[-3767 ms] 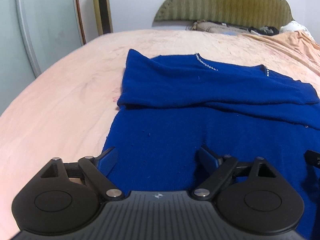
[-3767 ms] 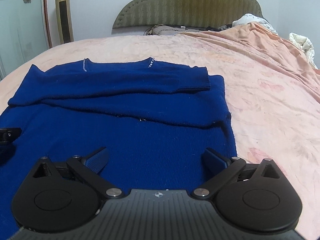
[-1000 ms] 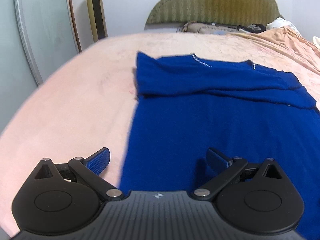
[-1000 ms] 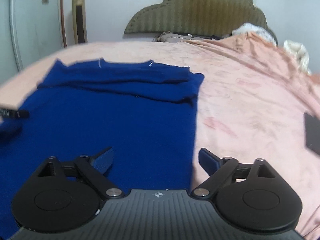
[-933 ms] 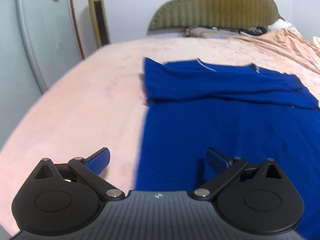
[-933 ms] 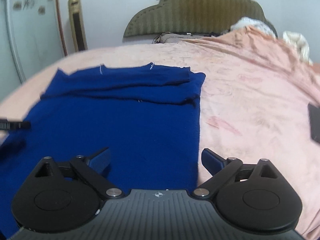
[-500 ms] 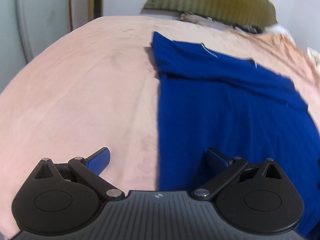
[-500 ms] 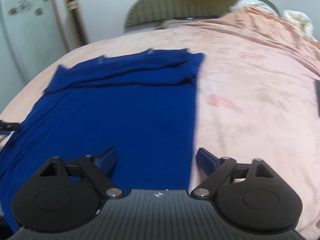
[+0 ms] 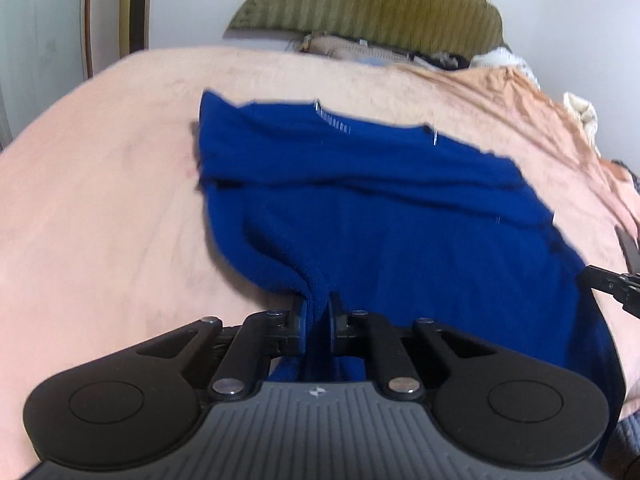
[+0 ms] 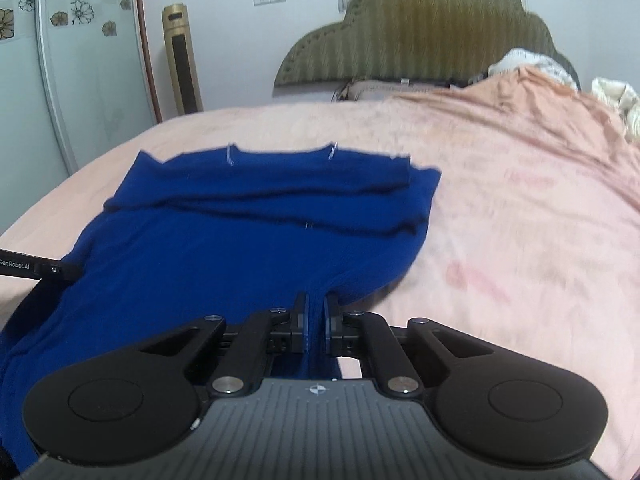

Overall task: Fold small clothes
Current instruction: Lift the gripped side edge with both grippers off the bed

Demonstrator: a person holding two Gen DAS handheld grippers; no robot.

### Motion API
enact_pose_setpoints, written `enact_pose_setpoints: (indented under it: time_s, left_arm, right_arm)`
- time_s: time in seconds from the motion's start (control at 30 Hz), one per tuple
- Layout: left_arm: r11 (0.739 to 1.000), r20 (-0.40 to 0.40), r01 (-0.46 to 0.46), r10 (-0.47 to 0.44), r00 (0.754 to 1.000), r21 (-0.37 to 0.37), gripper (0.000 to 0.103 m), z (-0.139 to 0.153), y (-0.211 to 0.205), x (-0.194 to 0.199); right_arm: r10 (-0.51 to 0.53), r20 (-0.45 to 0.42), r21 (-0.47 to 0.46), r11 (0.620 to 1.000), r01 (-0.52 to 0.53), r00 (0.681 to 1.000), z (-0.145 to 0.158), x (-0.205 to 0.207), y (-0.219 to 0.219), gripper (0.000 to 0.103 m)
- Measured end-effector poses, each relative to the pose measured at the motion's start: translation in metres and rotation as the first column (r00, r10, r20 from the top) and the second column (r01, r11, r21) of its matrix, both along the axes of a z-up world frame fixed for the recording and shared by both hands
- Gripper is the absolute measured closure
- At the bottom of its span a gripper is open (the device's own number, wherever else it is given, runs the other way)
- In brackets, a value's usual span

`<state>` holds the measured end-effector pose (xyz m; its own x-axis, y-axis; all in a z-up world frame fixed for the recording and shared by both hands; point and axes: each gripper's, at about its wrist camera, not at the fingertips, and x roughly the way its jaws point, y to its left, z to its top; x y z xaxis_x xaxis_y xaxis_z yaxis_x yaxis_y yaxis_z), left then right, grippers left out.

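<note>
A blue sweater (image 9: 400,220) lies on the pink bed (image 9: 100,200), collar far from me, sleeves folded across the chest. My left gripper (image 9: 318,304) is closing on the sweater's near left hem corner, and the cloth is pinched between its pads and bunches upward. In the right wrist view the same sweater (image 10: 240,232) spreads to the left, and my right gripper (image 10: 316,304) is closing on its near right hem corner, with a ridge of fabric gripped between the pads. The other gripper's tip shows at each view's edge.
The bed sheet (image 10: 520,220) extends wide on both sides of the sweater. An olive headboard (image 10: 420,28) with bedding piled below it stands at the far end. A gold tower unit (image 10: 182,60) and a sliding door (image 10: 80,60) stand at the left. A dark flat object (image 9: 628,248) lies right of the sweater.
Both grippers were wide open over the hem corners; now both have closed onto the blue fabric. The hem has risen slightly and the sweater's sides have pulled inward.
</note>
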<state>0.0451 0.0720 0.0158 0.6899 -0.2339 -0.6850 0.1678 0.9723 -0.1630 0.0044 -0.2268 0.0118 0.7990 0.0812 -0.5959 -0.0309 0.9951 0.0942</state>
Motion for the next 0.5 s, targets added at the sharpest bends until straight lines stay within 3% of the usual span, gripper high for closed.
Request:
enact_pose_setpoints:
  time_s: [0.1, 0.2, 0.3, 0.37, 0.43, 0.5]
  left_arm:
    - [1.000, 0.049, -0.021, 0.021, 0.999, -0.009, 0.093, 0.012, -0.002, 0.005]
    - [1.000, 0.044, -0.026, 0.026, 0.999, 0.001, 0.093, 0.013, -0.002, 0.014]
    - [1.000, 0.023, 0.006, -0.006, 1.000, 0.010, 0.093, 0.006, -0.002, 0.009]
    - [1.000, 0.002, 0.016, -0.016, 1.000, 0.002, 0.092, 0.001, 0.003, 0.003]
    - [0.999, -0.017, 0.037, -0.038, 0.999, -0.018, 0.091, -0.005, 0.010, -0.004]
    - [0.998, -0.038, 0.050, -0.052, 0.998, -0.037, 0.088, -0.010, 0.020, -0.013]
  right_arm:
    - [-0.028, 0.028, -0.004, 1.000, 0.028, 0.999, 0.009, 0.014, -0.009, 0.102]
    - [-0.049, 0.021, -0.007, 0.999, 0.049, 0.999, 0.012, 0.029, -0.017, 0.102]
    - [-0.087, 0.001, 0.059, 0.994, 0.087, 0.996, 0.010, 0.031, -0.026, 0.081]
    - [-0.095, -0.014, 0.147, 0.984, 0.096, 0.995, 0.006, 0.022, -0.037, 0.034]
    - [-0.100, -0.015, 0.183, 0.978, 0.102, 0.995, 0.000, 0.009, -0.044, 0.024]
    - [-0.105, -0.038, 0.168, 0.980, 0.110, 0.994, -0.006, -0.006, -0.048, 0.025]
